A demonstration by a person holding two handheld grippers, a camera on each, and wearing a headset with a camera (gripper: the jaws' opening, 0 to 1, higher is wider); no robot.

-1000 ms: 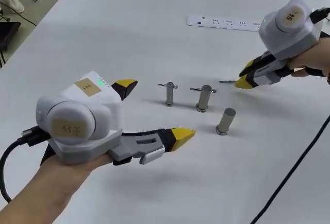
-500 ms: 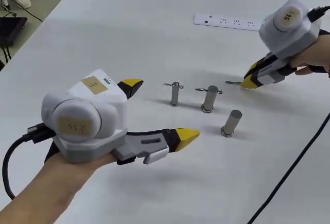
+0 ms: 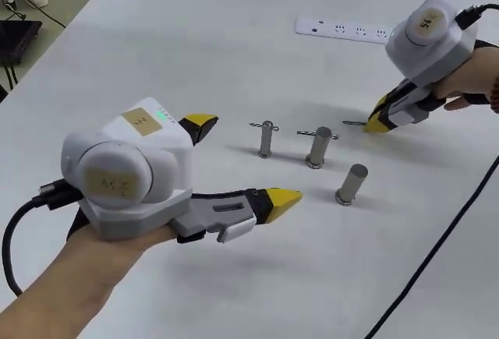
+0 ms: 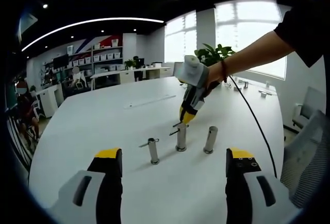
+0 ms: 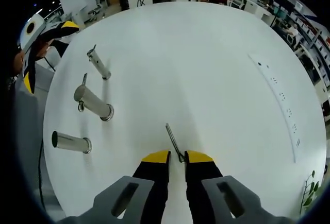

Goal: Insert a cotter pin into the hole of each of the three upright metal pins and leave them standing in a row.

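We are on the last insertion. Beyond the bare pin (image 3: 352, 184), our right gripper (image 3: 377, 125) is clamped on a cotter pin (image 3: 355, 123). Left of that pin, our left gripper (image 3: 243, 161) holds its jaws apart, empty. Next, we judge, we must line the cotter pin up across the bare pin's top.

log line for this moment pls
left gripper open | right gripper shut on cotter pin | two metal pins pinned | third metal pin bare

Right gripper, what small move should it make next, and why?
Probably carry the cotter pin over to the bare pin and line its tip up near that pin's top. The right gripper is shut on the cotter pin, the other two pins already carry theirs, and this third one has none.
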